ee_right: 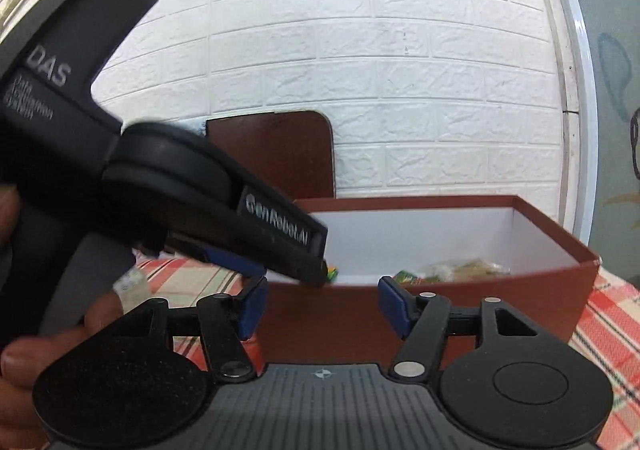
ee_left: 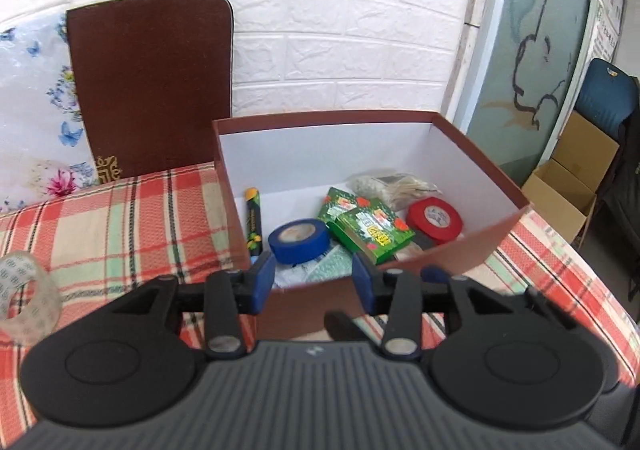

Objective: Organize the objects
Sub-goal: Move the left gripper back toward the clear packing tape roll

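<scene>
A: Where does the left gripper [ee_left: 314,276] sit?

B: At 6 o'clock in the left wrist view, over the near wall of the brown box [ee_left: 472,250], its blue pads parted with nothing between them.

A: What is in the box?

B: A blue tape roll [ee_left: 299,240] at its near left, green card boxes [ee_left: 366,228] beside it, a red tape roll [ee_left: 435,219] toward 3 o'clock, and a dark tube [ee_left: 254,224] along the left wall. A bag of pale sticks [ee_left: 394,186] lies behind them.

A: Anything outside?

B: A clear tape roll [ee_left: 26,296] lies on the plaid cloth [ee_left: 112,226] at 9 o'clock.

A: The right gripper [ee_right: 323,304]?

B: Wide apart, holding nothing, facing the box's outer wall.
</scene>
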Demonstrator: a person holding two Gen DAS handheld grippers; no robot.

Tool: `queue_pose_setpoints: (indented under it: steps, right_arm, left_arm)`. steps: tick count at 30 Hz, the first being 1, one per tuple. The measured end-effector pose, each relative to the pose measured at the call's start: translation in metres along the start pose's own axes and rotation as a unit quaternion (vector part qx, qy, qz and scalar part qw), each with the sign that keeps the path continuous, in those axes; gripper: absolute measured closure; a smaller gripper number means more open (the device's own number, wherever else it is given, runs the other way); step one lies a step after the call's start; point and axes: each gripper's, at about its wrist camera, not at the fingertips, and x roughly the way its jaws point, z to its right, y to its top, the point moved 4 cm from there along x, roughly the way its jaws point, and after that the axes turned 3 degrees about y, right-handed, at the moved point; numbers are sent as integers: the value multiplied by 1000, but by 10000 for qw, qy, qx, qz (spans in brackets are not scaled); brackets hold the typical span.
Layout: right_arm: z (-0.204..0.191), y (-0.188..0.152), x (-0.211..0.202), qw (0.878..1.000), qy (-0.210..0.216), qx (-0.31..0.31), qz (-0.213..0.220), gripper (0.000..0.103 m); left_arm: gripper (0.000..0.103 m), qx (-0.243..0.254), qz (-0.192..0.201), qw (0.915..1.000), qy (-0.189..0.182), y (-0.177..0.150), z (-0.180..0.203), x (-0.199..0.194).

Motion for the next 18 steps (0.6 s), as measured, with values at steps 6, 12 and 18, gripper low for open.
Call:
queue_pose_setpoints:
  steps: [6,12,18]
  right_arm:
    - [-20,-33,-15,9970,169,116,-751,41]
    - [-29,-58,-28,9900,209,283,-1363,41]
    - [-45,-70,-35,9864,225,246,-1611,41]
  left_arm:
    - [54,-7,-281,9988,399,-35,-16,-24]
    - [54,-267,-801,9927,861,-84,-51,-28]
    - [54,-433,-991,9868,1204,-118,-84,-37]
